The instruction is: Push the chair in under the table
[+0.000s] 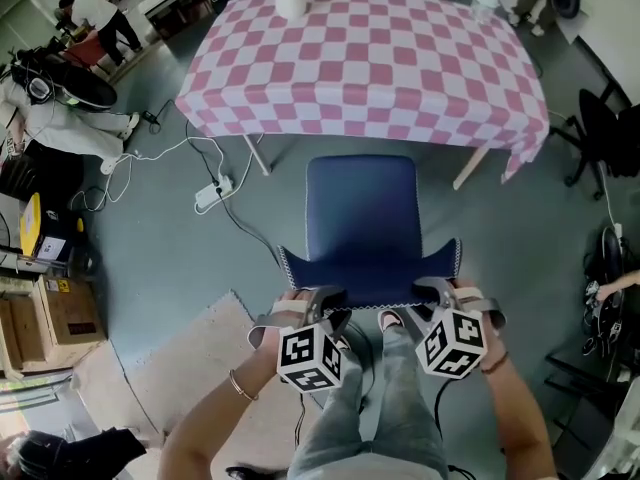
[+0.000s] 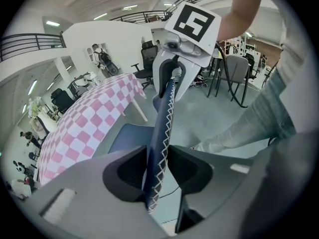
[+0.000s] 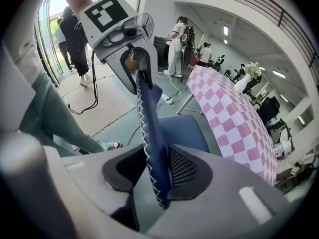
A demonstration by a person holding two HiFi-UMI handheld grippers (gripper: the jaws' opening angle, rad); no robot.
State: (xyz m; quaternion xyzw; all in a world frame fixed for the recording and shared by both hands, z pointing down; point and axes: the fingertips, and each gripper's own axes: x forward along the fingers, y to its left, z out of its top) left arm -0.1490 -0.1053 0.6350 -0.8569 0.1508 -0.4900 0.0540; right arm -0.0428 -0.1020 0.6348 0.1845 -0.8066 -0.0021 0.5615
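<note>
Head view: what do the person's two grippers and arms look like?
Both the left gripper and the right gripper have grey bodies, black-padded tongs and a white cube bearing black square markers. The forearms are bare, with no sleeves in view. A thin bracelet circles the left wrist. The person wears light blue-grey jeans.

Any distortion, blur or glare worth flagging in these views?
Head view: even light, sharp, pink-and-white checked tablecloth bowed by the wide lens. Left gripper view: strong fisheye, dark corners, ceiling lamps glare. Right gripper view: same fisheye; blue stitched chair backrest sharp, doorway washed out.

grey left gripper [image 1: 318, 294], right gripper [image 1: 436, 288], jeans [image 1: 400, 408]
</note>
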